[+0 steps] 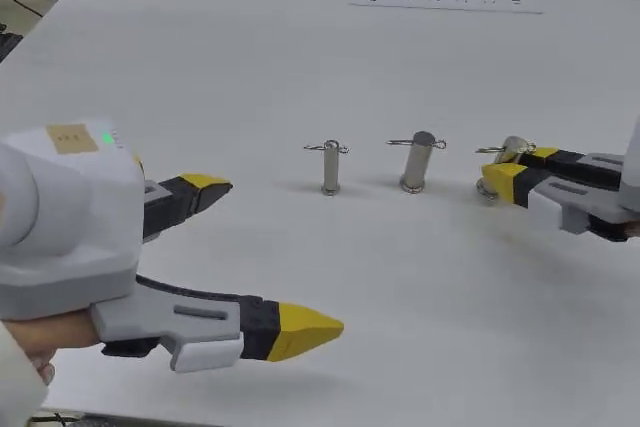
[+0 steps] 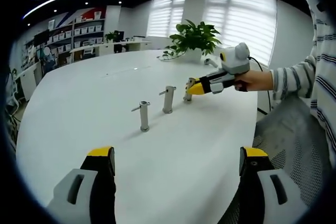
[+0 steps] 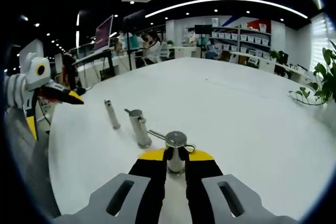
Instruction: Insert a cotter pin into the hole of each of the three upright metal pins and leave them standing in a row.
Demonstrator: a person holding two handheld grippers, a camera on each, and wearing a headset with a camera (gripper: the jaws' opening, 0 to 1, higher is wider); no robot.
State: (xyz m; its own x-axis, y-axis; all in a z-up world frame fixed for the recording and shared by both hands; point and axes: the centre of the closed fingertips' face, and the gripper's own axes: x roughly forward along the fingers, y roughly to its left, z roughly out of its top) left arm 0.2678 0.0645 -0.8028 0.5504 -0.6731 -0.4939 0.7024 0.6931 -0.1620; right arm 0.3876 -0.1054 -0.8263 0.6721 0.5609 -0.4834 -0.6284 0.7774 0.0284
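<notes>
My right gripper (image 3: 177, 157) has its jaws pinching the end metal pin (image 3: 175, 141); my left gripper (image 2: 177, 155) hangs, jaws spread, over the table (image 2: 73, 103).

Open table (image 1: 400, 297) before upright pins (image 1: 417, 162)

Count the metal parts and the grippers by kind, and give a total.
Pins: 3
Cotter pins: 3
Grippers: 2
Total: 8
</notes>
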